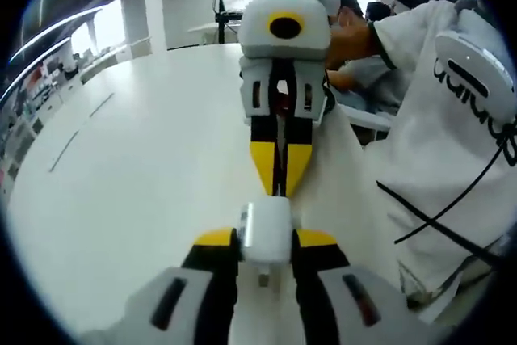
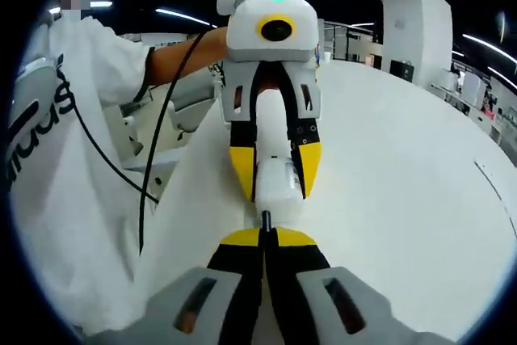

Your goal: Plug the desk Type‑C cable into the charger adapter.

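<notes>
Left gripper (image 1: 265,241) clamps charger adapter (image 1: 266,230), facing right gripper (image 1: 280,169).

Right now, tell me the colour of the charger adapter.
White; the charger adapter shows best in the right gripper view, held between the left gripper's yellow-tipped jaws.

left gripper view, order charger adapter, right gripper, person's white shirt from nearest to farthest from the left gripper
1. charger adapter, held between the left gripper's jaws.
2. right gripper, just beyond, pointing back at it.
3. white shirt, off to the view's right.
</notes>
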